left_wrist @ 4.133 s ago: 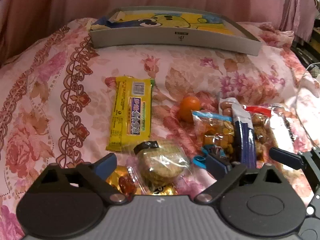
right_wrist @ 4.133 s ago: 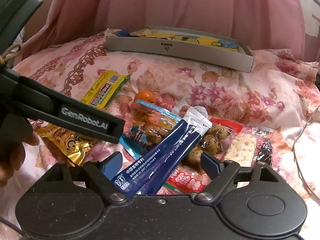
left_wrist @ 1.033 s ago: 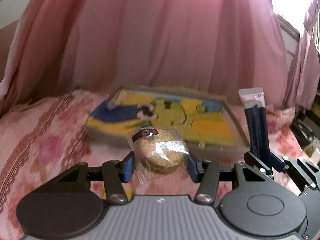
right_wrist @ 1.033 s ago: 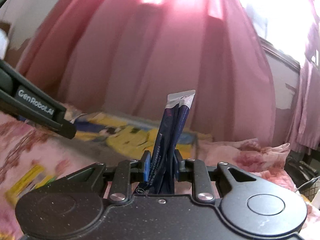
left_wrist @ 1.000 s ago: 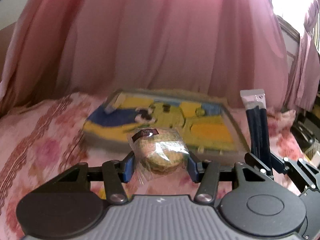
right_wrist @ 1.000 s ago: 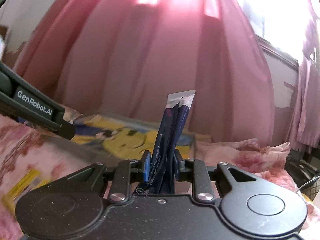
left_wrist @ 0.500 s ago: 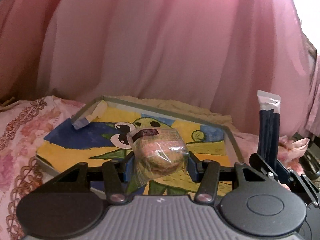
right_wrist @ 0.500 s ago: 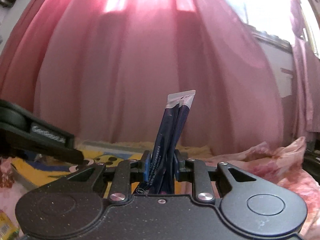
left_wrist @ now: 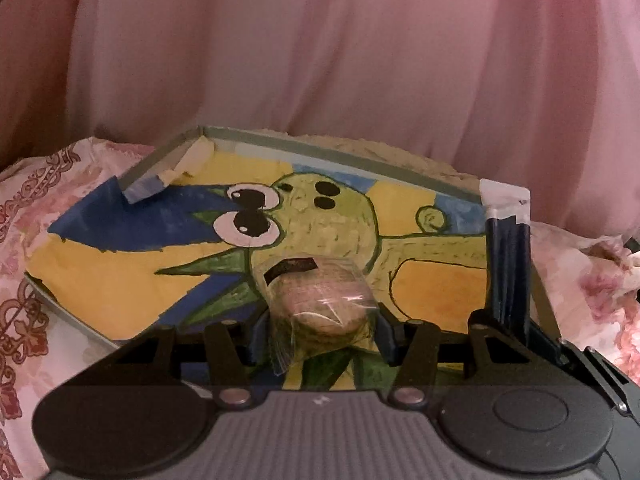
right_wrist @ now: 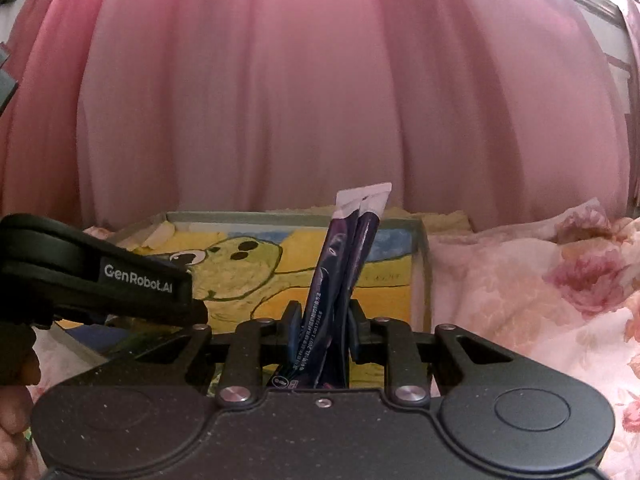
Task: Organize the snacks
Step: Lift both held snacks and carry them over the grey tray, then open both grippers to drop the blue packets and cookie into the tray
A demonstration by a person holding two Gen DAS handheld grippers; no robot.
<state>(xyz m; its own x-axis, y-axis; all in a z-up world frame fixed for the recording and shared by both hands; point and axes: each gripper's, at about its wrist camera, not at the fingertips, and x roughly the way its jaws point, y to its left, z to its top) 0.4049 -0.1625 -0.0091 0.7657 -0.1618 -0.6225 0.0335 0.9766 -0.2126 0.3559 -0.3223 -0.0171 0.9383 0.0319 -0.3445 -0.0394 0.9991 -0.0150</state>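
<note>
My left gripper (left_wrist: pixel 320 330) is shut on a round cake in a clear wrapper (left_wrist: pixel 320 304), held over the near part of a shallow grey box (left_wrist: pixel 304 152) whose floor shows a yellow, blue and green cartoon. My right gripper (right_wrist: pixel 324 328) is shut on two dark blue stick sachets (right_wrist: pixel 344 264) that stand upright with white tops. In the left wrist view the sachets (left_wrist: pixel 508 256) rise at the box's right edge. The right wrist view shows the same box (right_wrist: pixel 422 264) just ahead, and the left gripper's black body (right_wrist: pixel 100 276) at the left.
The box lies on a pink floral bedspread (right_wrist: pixel 540 300), which is also visible at the left (left_wrist: pixel 36 208). A pink curtain (left_wrist: pixel 320 60) hangs close behind the box. A hand (right_wrist: pixel 16 412) shows at the lower left of the right wrist view.
Both grippers have moved forward from the snack pile to the box, each carrying its snack. Over the last second the box has grown larger and now lies under the left gripper.
</note>
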